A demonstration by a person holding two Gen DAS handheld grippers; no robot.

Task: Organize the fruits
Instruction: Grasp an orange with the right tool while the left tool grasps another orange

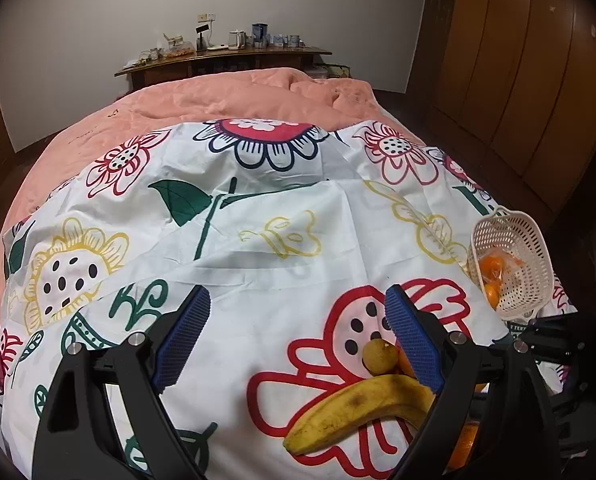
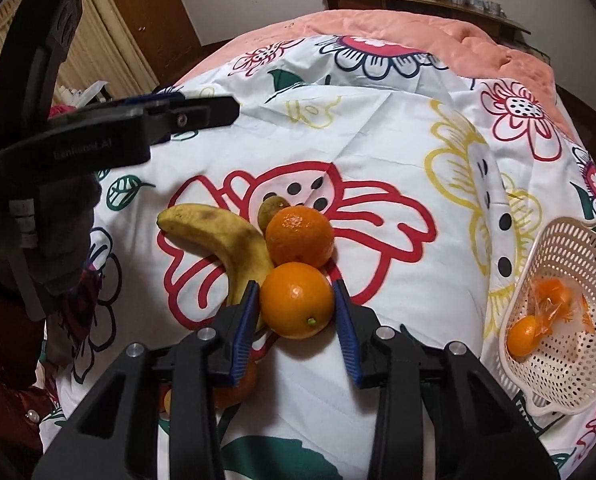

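Note:
In the right wrist view a banana [image 2: 217, 240], a small brownish fruit [image 2: 271, 210] and two oranges lie together on a flowered sheet [image 2: 378, 140]. My right gripper [image 2: 295, 300] is open with its blue pads on either side of the near orange [image 2: 296, 300], not closed on it. The far orange [image 2: 300, 236] sits just behind. A white mesh basket [image 2: 558, 380] at right holds a small orange [image 2: 522, 336] and a bag of orange fruit. My left gripper [image 1: 298, 320] is open and empty above the sheet, left of the banana [image 1: 358, 408] and the brownish fruit [image 1: 380, 356].
The sheet covers a bed with a pink quilt [image 1: 237, 96]. A wooden shelf [image 1: 217, 58] with jars and a kettle stands behind. Wooden wardrobe doors [image 1: 518, 60] are at right. The basket [image 1: 530, 280] sits near the bed's right edge. Another orange fruit [image 2: 237, 388] lies under my right gripper.

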